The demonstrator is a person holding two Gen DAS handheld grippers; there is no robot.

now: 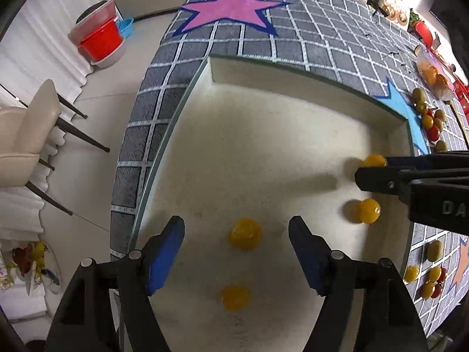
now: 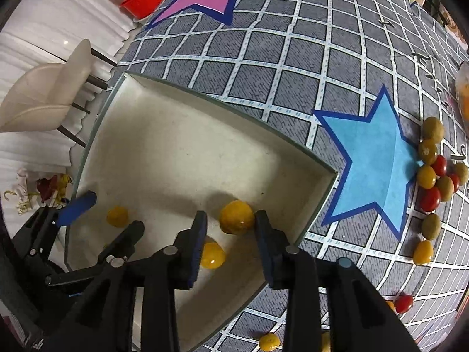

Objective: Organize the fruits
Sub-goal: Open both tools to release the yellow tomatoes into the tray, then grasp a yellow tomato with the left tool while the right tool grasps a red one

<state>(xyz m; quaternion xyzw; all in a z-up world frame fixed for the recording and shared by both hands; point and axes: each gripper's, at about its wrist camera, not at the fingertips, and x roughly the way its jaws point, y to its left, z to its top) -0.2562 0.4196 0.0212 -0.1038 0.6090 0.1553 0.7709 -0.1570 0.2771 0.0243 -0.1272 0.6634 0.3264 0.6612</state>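
Observation:
A shallow white box (image 1: 293, 67) (image 2: 234, 117) lies on a grey checked mat and holds several yellow cherry tomatoes. My left gripper (image 1: 236, 249) (image 2: 114, 212) points down into it, open wide, with one yellow tomato (image 1: 244, 233) (image 2: 117, 216) resting on the floor between its blue pads, untouched. My right gripper (image 2: 231, 224) (image 1: 359, 176) stands open further right in the box around another yellow tomato (image 2: 236, 217) (image 1: 373, 160); there is a gap beside the left pad. Two more yellow tomatoes (image 1: 370, 211) (image 1: 234, 297) lie loose in the box.
A pile of green, yellow and red tomatoes (image 1: 431, 123) (image 2: 436, 170) sits on the mat right of the box by a blue star (image 2: 369, 161). More loose tomatoes (image 1: 431, 278) (image 2: 423, 252) lie nearer. A chair (image 1: 29, 135) and red bucket (image 1: 101, 42) stand beyond the table's left edge.

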